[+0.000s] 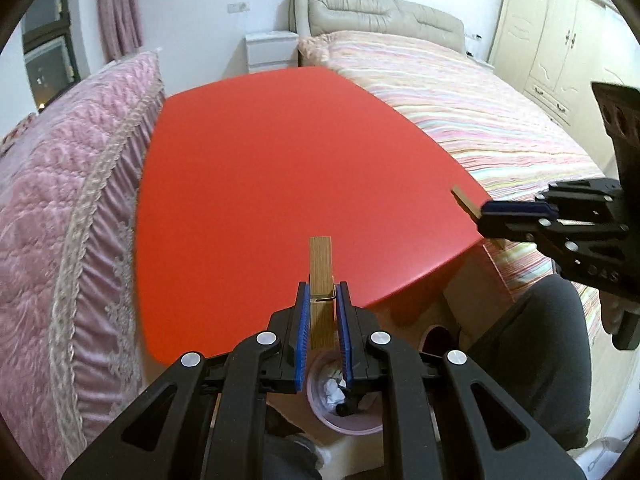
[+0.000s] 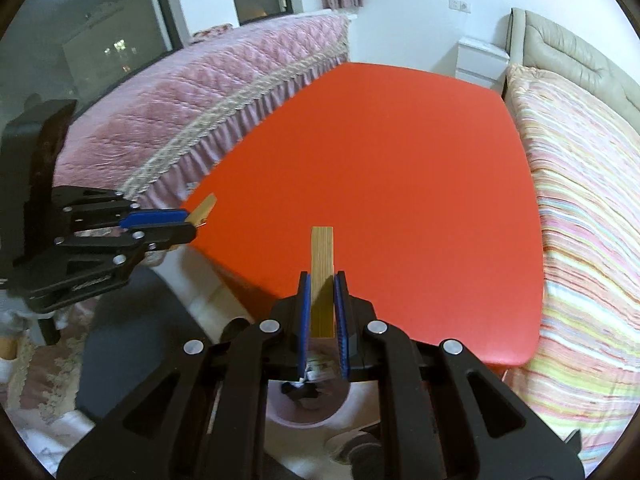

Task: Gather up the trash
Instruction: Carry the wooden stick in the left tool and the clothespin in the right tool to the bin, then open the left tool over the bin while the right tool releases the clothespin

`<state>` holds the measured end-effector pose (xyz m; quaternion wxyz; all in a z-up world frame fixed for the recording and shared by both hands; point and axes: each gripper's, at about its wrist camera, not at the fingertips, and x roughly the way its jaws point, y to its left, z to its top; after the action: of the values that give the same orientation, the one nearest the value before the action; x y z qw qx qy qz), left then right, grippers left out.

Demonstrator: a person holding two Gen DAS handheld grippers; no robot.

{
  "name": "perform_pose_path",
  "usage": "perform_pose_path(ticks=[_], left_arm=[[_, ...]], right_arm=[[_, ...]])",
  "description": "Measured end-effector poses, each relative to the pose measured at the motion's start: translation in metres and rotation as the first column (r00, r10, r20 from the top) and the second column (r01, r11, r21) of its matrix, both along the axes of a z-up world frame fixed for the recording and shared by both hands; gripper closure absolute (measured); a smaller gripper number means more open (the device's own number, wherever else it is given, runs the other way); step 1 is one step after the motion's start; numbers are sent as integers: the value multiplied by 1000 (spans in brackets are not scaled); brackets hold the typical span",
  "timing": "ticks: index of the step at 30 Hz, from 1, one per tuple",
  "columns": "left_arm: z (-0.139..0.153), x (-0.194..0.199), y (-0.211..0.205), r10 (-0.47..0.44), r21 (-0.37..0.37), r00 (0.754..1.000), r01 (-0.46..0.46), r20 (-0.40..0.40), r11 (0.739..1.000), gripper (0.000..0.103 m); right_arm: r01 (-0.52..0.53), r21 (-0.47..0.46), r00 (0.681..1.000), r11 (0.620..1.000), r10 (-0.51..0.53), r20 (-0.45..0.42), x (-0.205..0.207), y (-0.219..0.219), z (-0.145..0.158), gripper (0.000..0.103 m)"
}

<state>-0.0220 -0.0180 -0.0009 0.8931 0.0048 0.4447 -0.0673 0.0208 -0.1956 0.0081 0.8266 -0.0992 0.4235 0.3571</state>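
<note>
My left gripper is shut on a wooden clothespin that sticks out forward over the near edge of the red table. My right gripper is shut on a second wooden clothespin, also above the red table edge. Each gripper shows in the other's view: the right gripper with its clothespin, the left gripper with its clothespin. A pink bin holding crumpled paper stands on the floor below both grippers, partly hidden behind the fingers; it is also the pink bin in the right wrist view.
A pink quilted bed flanks the table's left side and a striped bed its right. A white nightstand stands beyond the far edge. A person's dark trouser leg is beside the bin.
</note>
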Motion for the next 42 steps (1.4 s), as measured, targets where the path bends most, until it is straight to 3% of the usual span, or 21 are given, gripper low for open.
perform_pose_path(ticks=[11,30,31,32,33,34,35,38,42], left_arm=[[-23,-45,-11,-9,-56,1000,8,-30,998,90],[-34,-59,-18,-48,-89,998,44,-49,995,89],[-34,-59,-19,-50,-86,998,46,-48,995,86],[-34,-58,-19,-48,-88,998,44,-48,995,75],[-34,-58,-18,-46,-94,998,41,-48,995,48],[-34,-58,-17,-34,-94,999,30,-41,995,33],[-33,-59,-16,-19,-83,1000,17,-24,996,17],[-33,-57,-12,6,-68,1000,-8,-24,998,10],[-36,-56,-7,27,-67,999,-29,-42,997,8]], right_arm=[[-28,-15,998,999,27,-50,-57,-7,-27,92],[-44,11,996,999,45,-74,-65,-7,-38,91],[-43,8,996,999,44,-78,-64,-7,-38,87],[-39,2,996,999,39,-76,-64,-7,-39,78],[-30,0,997,1000,30,-72,-64,-8,-39,49],[-19,6,997,1000,19,-69,-63,-9,-39,31],[-10,11,998,1000,11,-69,-62,-10,-39,29],[26,12,998,1000,-25,-64,-57,-15,-39,8],[46,17,997,999,-45,-69,-54,-16,-39,3]])
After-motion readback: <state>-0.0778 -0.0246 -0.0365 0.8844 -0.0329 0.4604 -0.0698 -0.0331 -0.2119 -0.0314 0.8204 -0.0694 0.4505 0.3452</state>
